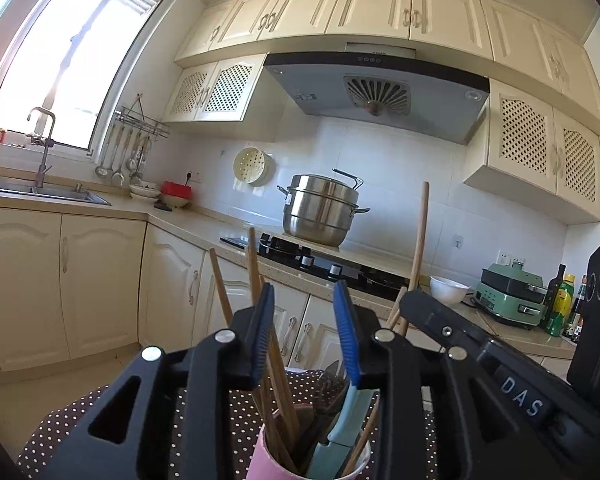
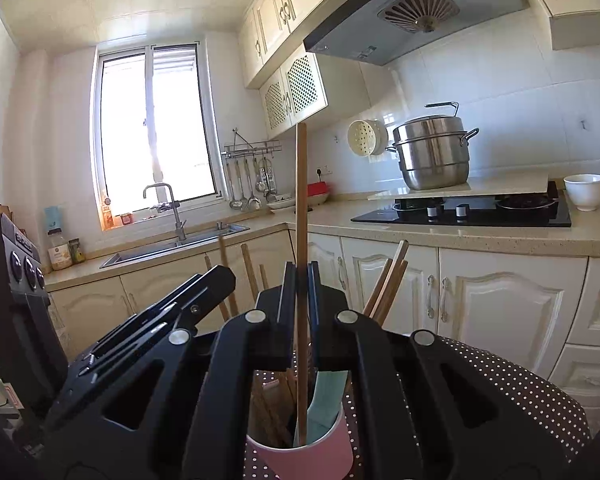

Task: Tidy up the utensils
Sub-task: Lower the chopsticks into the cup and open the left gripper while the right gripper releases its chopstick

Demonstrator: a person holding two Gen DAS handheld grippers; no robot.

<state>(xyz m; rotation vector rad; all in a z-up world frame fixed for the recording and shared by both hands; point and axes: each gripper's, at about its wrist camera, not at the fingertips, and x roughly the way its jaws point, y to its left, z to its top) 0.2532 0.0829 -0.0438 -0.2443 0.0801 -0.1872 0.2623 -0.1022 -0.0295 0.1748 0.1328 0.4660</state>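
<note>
- Your right gripper (image 2: 301,276) is clamped on a long wooden stick (image 2: 301,200), which stands nearly upright between the jaws; its top rises well above them and its lower end reaches down inside the pink cup (image 2: 312,456)
- Your left gripper (image 1: 306,300) has its jaws spread apart with nothing between the blue pads (image 1: 348,332); it hovers just above the same pink cup (image 1: 268,460)
- In the left wrist view the right gripper (image 1: 416,304) shows as a black body at the right, with the wooden stick (image 1: 420,232) rising from it
- In the right wrist view the left gripper (image 2: 216,280) reaches in from the left, close beside the stick
- The cup stands on a dark brown cloth with white dots (image 2: 520,384) and is packed with utensils: several wooden chopsticks (image 1: 256,264) leaning left, more chopsticks (image 2: 388,280) leaning right, and a light blue utensil (image 1: 348,420) against the near wall
- That light blue utensil (image 2: 328,400) lies just beside the held stick inside the cup
- Behind, along the counter (image 2: 420,232), you have a steel steamer pot (image 2: 432,152) by the black cooktop (image 2: 460,216), a white bowl (image 2: 584,192) to its right, and the sink (image 2: 172,248) with its tap under the window (image 2: 156,132)
- Ladles hang from a wall rack (image 2: 252,148) between the window and the cooktop
</note>
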